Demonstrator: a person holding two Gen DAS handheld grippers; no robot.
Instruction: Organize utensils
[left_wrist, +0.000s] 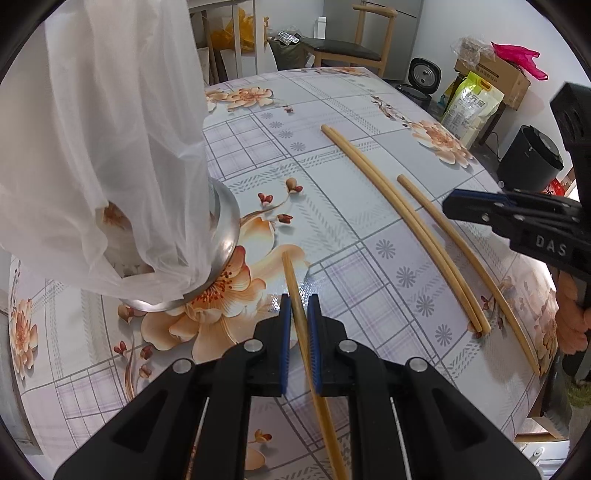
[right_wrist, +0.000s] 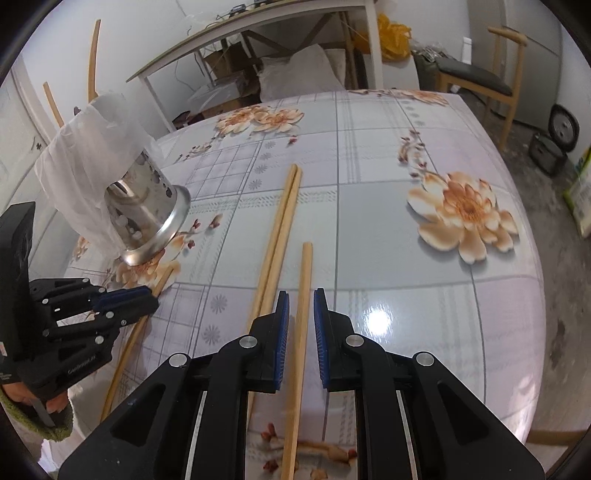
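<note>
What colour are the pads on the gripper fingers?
Blue, on black fingers. It shows best in the right wrist view.

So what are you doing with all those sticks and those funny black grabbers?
A person is tidying chopsticks with a pair of tongs in each hand. The left tongs are pinching one chopstick near the shiny metal holder, which has a white bag draped over it. The right tongs sit around another chopstick without squeezing it. Two more chopsticks lie side by side on the flowery table.
</note>
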